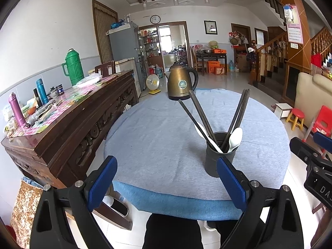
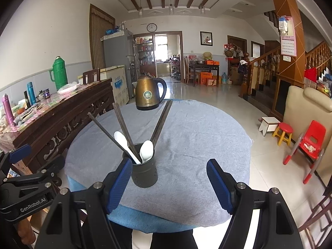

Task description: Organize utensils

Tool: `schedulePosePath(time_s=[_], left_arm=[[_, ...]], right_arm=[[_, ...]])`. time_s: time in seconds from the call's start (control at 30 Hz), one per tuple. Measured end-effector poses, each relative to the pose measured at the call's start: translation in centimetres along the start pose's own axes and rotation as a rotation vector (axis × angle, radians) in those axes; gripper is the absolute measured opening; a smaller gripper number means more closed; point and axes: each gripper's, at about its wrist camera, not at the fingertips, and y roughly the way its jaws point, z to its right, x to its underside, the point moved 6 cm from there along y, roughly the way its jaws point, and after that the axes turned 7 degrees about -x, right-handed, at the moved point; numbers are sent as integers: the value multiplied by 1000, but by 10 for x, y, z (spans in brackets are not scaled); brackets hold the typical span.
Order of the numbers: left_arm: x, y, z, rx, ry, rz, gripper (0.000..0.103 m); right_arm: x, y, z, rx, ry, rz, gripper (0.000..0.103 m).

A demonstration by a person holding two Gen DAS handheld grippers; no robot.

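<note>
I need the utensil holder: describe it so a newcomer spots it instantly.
Find the round table under the grey-blue cloth. Near its front edge, well in front of the bronze kettle, stands the dark cylindrical holder. It alone has dark chopsticks and white spoons sticking out.

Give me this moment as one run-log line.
left gripper: open, empty | right gripper: open, empty | holder: upright on table, chopsticks and two white spoons inside | kettle: behind
</note>
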Motion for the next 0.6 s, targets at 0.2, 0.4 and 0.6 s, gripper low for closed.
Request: schedulePosePath(time_s=[0.2, 0.4, 0.6], left_arm=[[2, 3, -2, -5, -5, -12, 96], [3, 7, -5, -14, -13, -21, 96], [4, 11, -8, -19, -24, -32, 96]], right_arm=[[2, 5, -4, 0, -11, -21, 78], [5, 8, -8, 0, -17, -33, 78], [6, 11, -13, -3, -30, -45, 78]])
